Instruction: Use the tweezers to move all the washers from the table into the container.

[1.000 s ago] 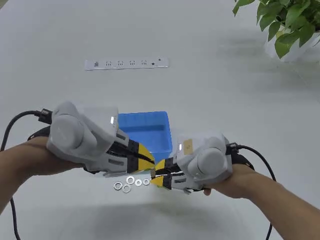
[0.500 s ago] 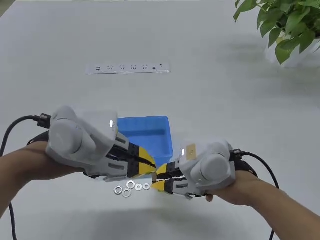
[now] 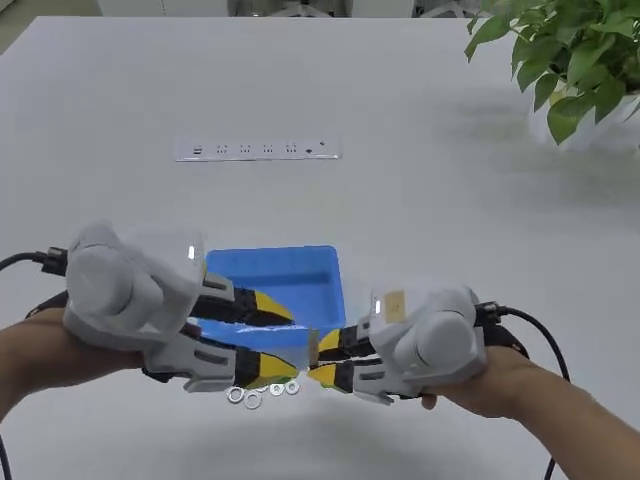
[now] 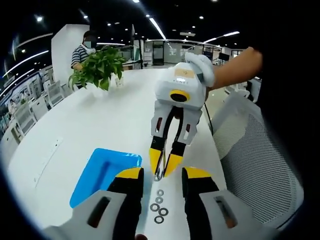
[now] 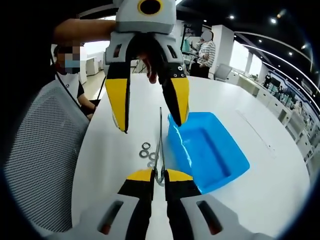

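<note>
My right tongs [image 5: 159, 176] pinch the tweezers [image 5: 160, 137] by the washers [image 5: 146, 146], my left tongs [image 4: 159, 176] gape wide opposite, the container [image 5: 220, 165] beside both.

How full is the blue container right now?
Empty: in the right gripper view the blue container shows a bare floor; the washers lie on the table beside it.

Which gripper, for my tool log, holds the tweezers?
The right gripper: its jaws are shut on the tweezers, while the left gripper stands open, holding nothing.
</note>
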A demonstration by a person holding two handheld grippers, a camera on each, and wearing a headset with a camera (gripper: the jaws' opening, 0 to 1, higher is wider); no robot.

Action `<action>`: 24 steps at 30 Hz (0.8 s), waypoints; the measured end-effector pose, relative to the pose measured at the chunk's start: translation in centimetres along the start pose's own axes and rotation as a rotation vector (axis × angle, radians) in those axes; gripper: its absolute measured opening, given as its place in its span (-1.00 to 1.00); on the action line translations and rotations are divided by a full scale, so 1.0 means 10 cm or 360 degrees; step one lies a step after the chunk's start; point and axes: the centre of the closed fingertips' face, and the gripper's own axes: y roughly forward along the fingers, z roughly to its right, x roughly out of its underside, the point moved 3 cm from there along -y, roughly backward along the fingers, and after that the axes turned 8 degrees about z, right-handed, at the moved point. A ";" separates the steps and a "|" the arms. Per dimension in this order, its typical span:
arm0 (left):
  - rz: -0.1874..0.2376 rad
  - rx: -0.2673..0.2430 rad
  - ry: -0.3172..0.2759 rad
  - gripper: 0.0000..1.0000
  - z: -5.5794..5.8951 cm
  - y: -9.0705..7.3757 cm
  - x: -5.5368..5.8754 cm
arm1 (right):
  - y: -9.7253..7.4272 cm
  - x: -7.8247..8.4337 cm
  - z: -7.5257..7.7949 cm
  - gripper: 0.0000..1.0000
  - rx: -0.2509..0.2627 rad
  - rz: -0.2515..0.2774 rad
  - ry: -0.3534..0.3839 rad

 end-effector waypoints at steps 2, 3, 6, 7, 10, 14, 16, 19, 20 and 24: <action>-0.0003 -0.0020 -0.0019 -0.16 0.01 -0.03 0.03 | -0.02 -0.03 0.02 -0.81 0.0004 0.0006 -0.0007; -0.0001 -0.0033 -0.0029 -0.09 0.01 -0.04 0.04 | -0.02 -0.05 0.03 -0.81 0.0003 0.0007 -0.0009; 0.0049 -0.0083 -0.0074 0.06 0.01 -0.08 0.03 | -0.04 -0.11 0.05 -0.81 0.0003 0.0017 -0.0015; 0.0054 -0.0094 -0.0088 0.10 0.00 -0.10 0.03 | -0.04 -0.12 0.05 -0.81 0.0002 0.0018 -0.0018; 0.0049 -0.0123 -0.0112 0.24 -0.01 -0.14 0.05 | -0.06 -0.19 0.07 -0.81 -0.0002 0.0033 -0.0033; 0.0075 -0.0173 -0.0157 0.38 -0.03 -0.22 0.05 | -0.10 -0.29 0.10 -0.81 -0.0015 0.0038 -0.0061; 0.0093 -0.0206 -0.0170 0.47 -0.04 -0.26 0.03 | -0.11 -0.34 0.14 -0.81 -0.0014 0.0048 -0.0075; 0.0094 -0.0231 -0.0173 0.56 -0.05 -0.31 0.03 | -0.13 -0.41 0.21 -0.81 -0.0007 0.0050 -0.0109; 0.0093 -0.0243 -0.0176 0.61 -0.05 -0.32 0.04 | -0.14 -0.43 0.23 -0.81 -0.0003 0.0057 -0.0115; 0.0115 -0.0290 -0.0191 0.80 -0.08 -0.37 0.03 | -0.13 -0.49 0.31 -0.81 -0.0005 0.0062 -0.0143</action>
